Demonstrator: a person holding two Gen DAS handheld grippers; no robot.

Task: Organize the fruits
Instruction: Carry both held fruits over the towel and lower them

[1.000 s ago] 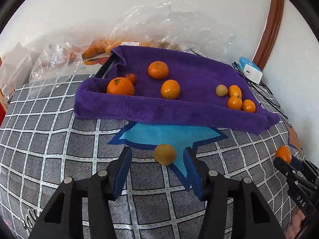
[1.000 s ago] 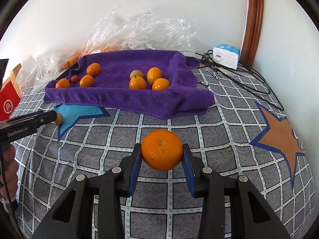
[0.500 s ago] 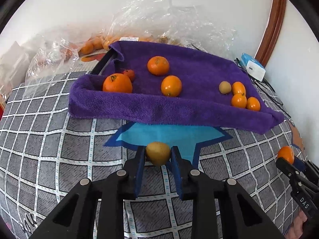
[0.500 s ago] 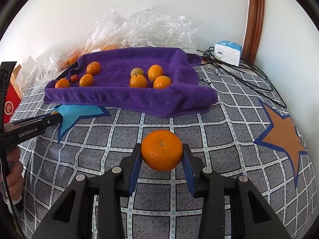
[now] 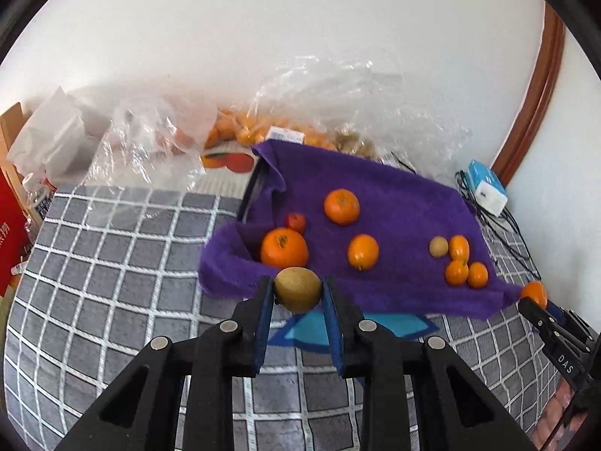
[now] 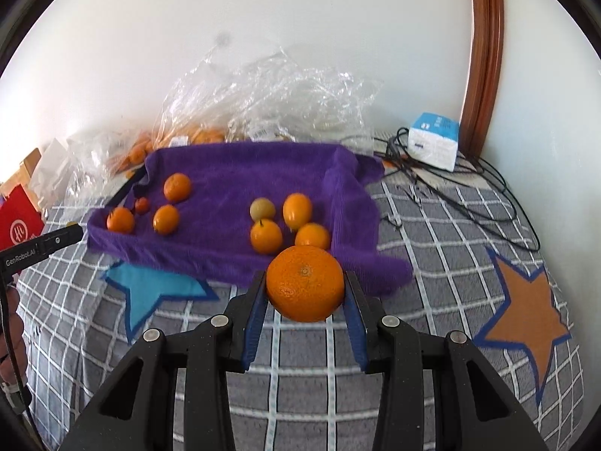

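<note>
Left wrist view: a small yellow-green fruit point(image 5: 297, 288) is pinched between the blue pads of the left gripper point(image 5: 296, 293), held clear of the checked bedspread point(image 5: 112, 263). Straight beyond the fingertips lies the near left corner of the purple towel-lined tray point(image 5: 394, 293), where a large orange point(image 5: 284, 247) sits. In the right wrist view an orange point(image 6: 305, 283) is clamped by the right gripper point(image 6: 305, 289), with the tray's near right corner directly ahead. Each gripper is judged nearer to its own side of the tray.

Clamped orange point(image 6: 305, 282) (yellowish fruit point(image 5: 297, 288) too)
</note>
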